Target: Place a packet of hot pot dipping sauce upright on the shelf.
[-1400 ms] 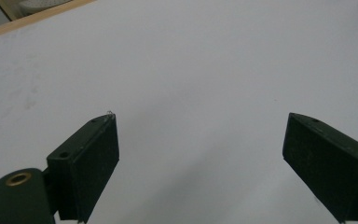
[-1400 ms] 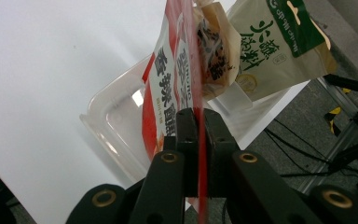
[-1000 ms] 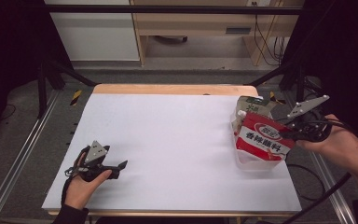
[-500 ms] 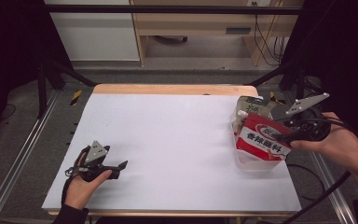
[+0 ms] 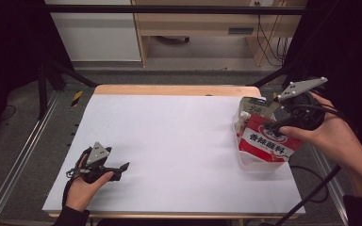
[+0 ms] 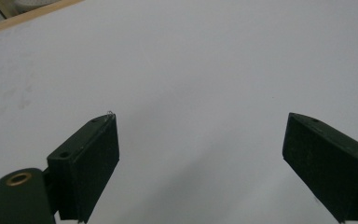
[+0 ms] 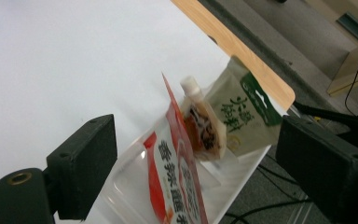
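Table (image 5: 169, 141): white top, bare across the middle and left, wooden strip along the far edge.

Clear tray (image 5: 259, 162), at the right edge, roughly midway along it. Three packets stand in it.

Red packet (image 5: 269, 141): the work in hand. It stands at the near side of the tray, leaning, its long axis roughly upright and its broad printed face towards my seat. In my right gripper view its top edge (image 7: 179, 158) rises between my jaws, edge-on and a little below them.

Green packet (image 5: 256, 107) at the far side of the tray, and a small spouted pouch (image 7: 200, 123) between the two. Both sit close behind the red one, so a fresh reach has to stay on its near side.

My right gripper (image 5: 283, 123): just beside the red packet's top right corner, much the nearer hand. Jaws have just been opening and now stand wide; the pads press on nothing, packet released.

My left gripper (image 5: 118, 168): resting near the near-left corner, well apart from the tray, jaws (image 6: 205, 154) spread over bare table.
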Demonstrator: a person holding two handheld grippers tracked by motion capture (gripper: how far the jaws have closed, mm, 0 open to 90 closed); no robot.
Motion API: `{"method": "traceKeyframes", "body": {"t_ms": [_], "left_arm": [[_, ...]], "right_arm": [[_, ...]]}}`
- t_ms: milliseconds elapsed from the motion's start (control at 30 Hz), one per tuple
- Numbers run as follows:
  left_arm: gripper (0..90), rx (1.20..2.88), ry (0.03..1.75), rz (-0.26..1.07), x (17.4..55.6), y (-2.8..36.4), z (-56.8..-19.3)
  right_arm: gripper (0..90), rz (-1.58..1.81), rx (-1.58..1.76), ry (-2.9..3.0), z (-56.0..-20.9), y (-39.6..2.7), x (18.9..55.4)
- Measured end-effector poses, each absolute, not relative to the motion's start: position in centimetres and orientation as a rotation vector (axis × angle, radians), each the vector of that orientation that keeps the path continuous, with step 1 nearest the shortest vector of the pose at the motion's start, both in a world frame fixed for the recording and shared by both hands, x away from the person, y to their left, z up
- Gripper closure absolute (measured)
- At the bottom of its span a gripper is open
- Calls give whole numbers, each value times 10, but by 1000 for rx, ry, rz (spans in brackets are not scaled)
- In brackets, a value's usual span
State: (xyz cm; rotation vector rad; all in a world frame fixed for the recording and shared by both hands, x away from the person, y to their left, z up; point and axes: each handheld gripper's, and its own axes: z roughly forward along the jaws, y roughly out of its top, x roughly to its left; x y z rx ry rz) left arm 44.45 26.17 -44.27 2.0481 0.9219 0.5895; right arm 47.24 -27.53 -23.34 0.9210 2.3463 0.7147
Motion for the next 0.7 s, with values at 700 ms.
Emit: {"method": "traceKeyframes", "body": {"t_ms": [700], "left_arm": [[107,2048,919,584,445,263,-442]], "right_arm": [[118,841,840,2302,-221,-178,503]]}}
